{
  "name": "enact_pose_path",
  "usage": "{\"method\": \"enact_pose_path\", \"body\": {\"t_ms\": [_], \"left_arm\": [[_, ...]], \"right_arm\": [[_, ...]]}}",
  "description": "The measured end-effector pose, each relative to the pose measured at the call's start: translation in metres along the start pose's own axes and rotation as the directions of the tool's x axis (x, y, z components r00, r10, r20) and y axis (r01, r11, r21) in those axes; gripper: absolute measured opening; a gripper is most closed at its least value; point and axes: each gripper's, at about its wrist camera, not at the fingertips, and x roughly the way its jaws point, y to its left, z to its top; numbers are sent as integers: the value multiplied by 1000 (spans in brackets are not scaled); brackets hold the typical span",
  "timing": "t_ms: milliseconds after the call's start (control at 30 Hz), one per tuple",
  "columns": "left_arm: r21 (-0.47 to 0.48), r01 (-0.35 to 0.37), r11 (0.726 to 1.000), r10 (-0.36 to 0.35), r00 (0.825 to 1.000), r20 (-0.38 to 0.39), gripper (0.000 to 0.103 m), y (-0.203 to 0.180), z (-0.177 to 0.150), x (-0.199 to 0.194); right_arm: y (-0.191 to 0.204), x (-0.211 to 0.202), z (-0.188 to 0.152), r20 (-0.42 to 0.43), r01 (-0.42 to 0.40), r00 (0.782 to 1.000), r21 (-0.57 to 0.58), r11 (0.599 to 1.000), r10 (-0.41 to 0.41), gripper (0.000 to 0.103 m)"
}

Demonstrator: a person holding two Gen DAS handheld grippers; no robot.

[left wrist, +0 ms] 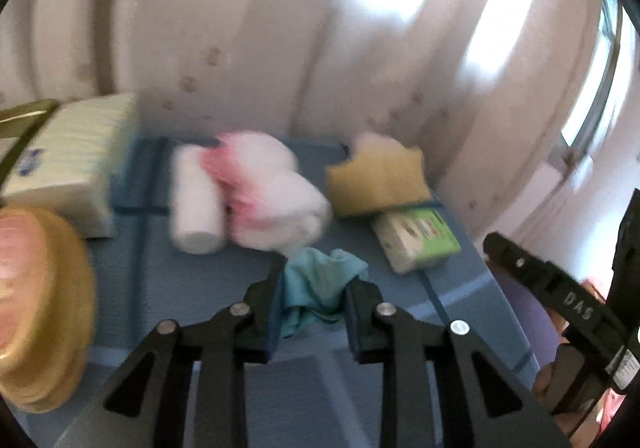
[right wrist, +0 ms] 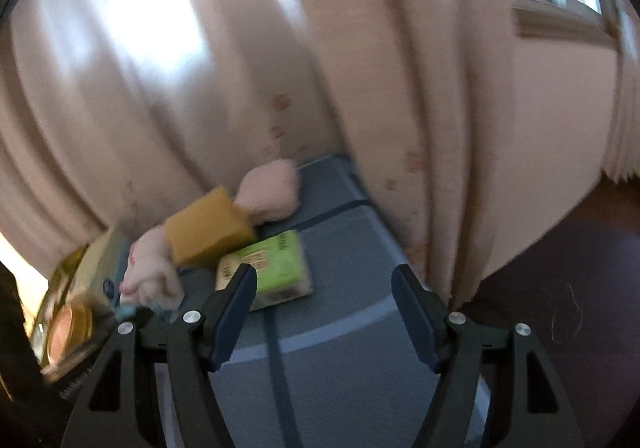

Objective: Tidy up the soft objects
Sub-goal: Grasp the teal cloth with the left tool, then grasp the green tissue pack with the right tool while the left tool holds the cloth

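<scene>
Teal cloth [left wrist: 320, 284] sits crumpled on the blue mat [left wrist: 240, 276], pinched in my left gripper [left wrist: 314, 312]; my right gripper [right wrist: 324, 312] gapes empty. I should lift straight up, clearing the pink-and-white towel roll [left wrist: 272, 192] and yellow sponge [left wrist: 376, 180] beyond.

Open blue tabletop [right wrist: 344, 328] ahead of right claw [right wrist: 324, 312], clear to the curtain [right wrist: 400, 108] on its right. Left side blocked: green packet [right wrist: 276, 268], yellow sponge [right wrist: 208, 232], pink plush [right wrist: 272, 188]. Far left crowded: tissue pack [left wrist: 68, 168], white roll [left wrist: 196, 200], gold tin [left wrist: 44, 308]
</scene>
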Motion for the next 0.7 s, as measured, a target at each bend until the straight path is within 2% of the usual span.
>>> {"method": "enact_pose_path", "body": {"t_ms": [33,100,167,233,300,367,467,533,567,700], "left_arm": [[-17,-18,1000,18,999,32,24,7,-1,-8],[-43,-40,998,43,997,68,24,14,0,-11],[-61,-63,996,69,992,104,24,20,-1,-19],[-63,-96,993,104,985,139,24,24,-1,-24],[-56,-127,990,135,976,172,24,25,1,-27],[-46,-147,988,153,970,191,24,25,1,-30],[-34,-155,987,158,967,198,24,28,1,-30],[-26,-153,988,155,969,194,24,27,1,-27],[-23,-152,988,154,969,193,24,26,0,-26],[-23,-150,988,152,970,187,24,26,2,-27]], "right_arm": [[8,4,3,-13,-1,1000,-32,999,1,72],[29,13,9,-41,16,999,-126,992,-22,79],[47,24,11,-58,28,997,-221,975,-41,80],[55,38,12,-104,25,993,-256,966,-53,82],[58,57,12,-179,6,982,-257,966,-54,82],[56,68,10,-211,15,975,-255,967,-71,82],[55,80,7,-211,68,969,-262,963,-126,82],[52,77,7,-199,48,975,-247,968,-99,80],[51,75,6,-198,33,977,-244,969,-83,70],[48,60,-7,-181,59,977,-268,962,-110,70]]}}
